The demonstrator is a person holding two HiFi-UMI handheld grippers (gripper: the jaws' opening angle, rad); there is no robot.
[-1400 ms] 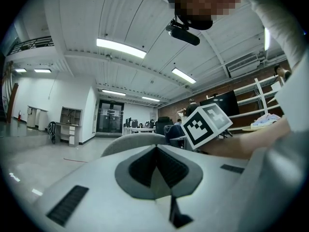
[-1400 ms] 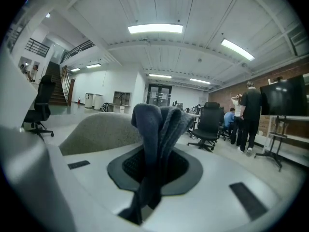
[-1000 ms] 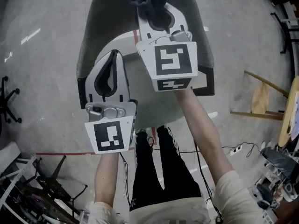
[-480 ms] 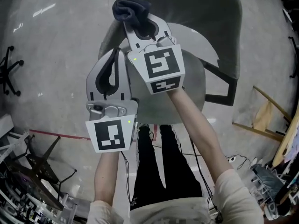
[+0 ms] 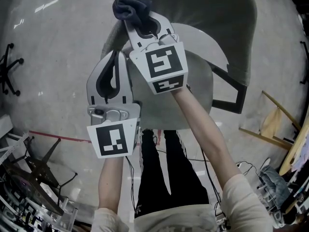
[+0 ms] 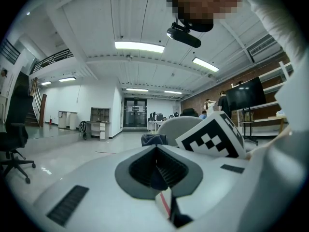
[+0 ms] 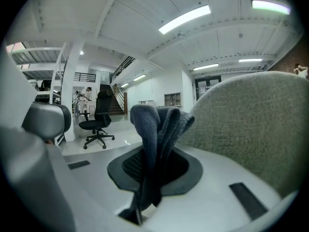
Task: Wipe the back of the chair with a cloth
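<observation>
Cloth, dark and bunched, is pinched between the fingers of the right gripper, with a thick fold sticking out past the fingertips. In the right gripper view the cloth stands up from between the two fingers of that gripper. The grey fabric chair back rises just to the right of them. Whether the cloth touches it cannot be told.

From the head view the chair back curves ahead and to the right of the right fingertips, and the cloth sits at its left edge. The pale seat lies under and behind that gripper.

The left gripper sits beside and behind the right one, with its fingers pressed together at the tips and nothing between them. The left gripper view shows the same closed fingers, with the cloth and the chair back beyond the fingertips.
</observation>
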